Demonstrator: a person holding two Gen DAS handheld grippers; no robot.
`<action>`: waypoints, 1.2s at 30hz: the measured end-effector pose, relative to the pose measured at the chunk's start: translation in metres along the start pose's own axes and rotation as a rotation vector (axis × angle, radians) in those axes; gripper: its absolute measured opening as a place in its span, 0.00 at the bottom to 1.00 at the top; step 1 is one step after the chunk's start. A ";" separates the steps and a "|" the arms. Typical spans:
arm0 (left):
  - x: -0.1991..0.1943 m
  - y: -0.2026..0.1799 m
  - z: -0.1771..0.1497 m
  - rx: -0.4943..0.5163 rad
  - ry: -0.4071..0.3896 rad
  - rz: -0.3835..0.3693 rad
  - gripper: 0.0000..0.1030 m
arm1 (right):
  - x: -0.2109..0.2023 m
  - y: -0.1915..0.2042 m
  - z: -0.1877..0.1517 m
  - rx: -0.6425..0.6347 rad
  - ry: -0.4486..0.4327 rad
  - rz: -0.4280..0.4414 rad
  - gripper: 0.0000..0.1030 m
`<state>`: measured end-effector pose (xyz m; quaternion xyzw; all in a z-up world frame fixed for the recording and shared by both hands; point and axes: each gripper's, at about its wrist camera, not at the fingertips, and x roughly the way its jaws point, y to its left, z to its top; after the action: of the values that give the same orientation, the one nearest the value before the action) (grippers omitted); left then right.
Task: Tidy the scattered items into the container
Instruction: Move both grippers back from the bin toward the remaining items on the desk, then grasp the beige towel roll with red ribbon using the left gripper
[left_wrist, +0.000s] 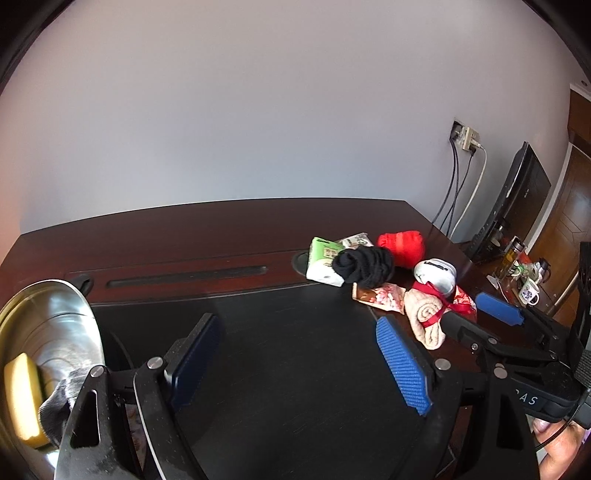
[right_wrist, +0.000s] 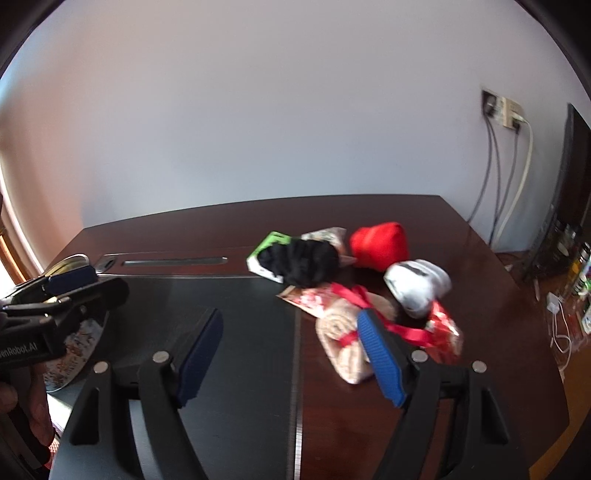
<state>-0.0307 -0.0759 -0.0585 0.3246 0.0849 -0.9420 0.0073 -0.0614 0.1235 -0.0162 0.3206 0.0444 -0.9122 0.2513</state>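
Observation:
A pile of items lies on the dark wooden desk (left_wrist: 184, 229): a green pack (left_wrist: 325, 262), black socks (left_wrist: 364, 266), a red cloth (left_wrist: 402, 245), a white sock (left_wrist: 436, 277), a snack packet (left_wrist: 376, 297), and a beige rolled towel (left_wrist: 424, 317) tied with red ribbon. A steel bowl (left_wrist: 48, 325) at the left holds a yellow block (left_wrist: 22, 398) and a grey sock. My left gripper (left_wrist: 299, 362) stands open over the black mat, empty. My right gripper (right_wrist: 291, 358) is open too, with its right finger in front of the rolled towel (right_wrist: 343, 354) and nothing between its pads.
A black monitor (left_wrist: 517, 199), mugs (left_wrist: 530, 291) and bottles stand on a side table at the right. Cables hang from a wall socket (left_wrist: 467, 138). A long slot (left_wrist: 184, 275) and a round cable hole cut the desk's back strip.

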 end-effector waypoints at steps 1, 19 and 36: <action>0.003 -0.003 0.001 0.003 0.003 -0.003 0.85 | 0.000 -0.004 -0.001 0.004 0.002 -0.007 0.75; 0.040 -0.045 0.003 0.047 0.055 -0.045 0.85 | -0.006 -0.060 -0.010 0.071 0.011 -0.087 0.78; 0.106 -0.101 -0.009 0.094 0.176 -0.136 0.85 | 0.005 -0.115 -0.023 0.158 0.056 -0.156 0.83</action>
<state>-0.1159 0.0291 -0.1149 0.3993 0.0629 -0.9112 -0.0793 -0.1079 0.2263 -0.0467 0.3603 0.0042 -0.9203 0.1523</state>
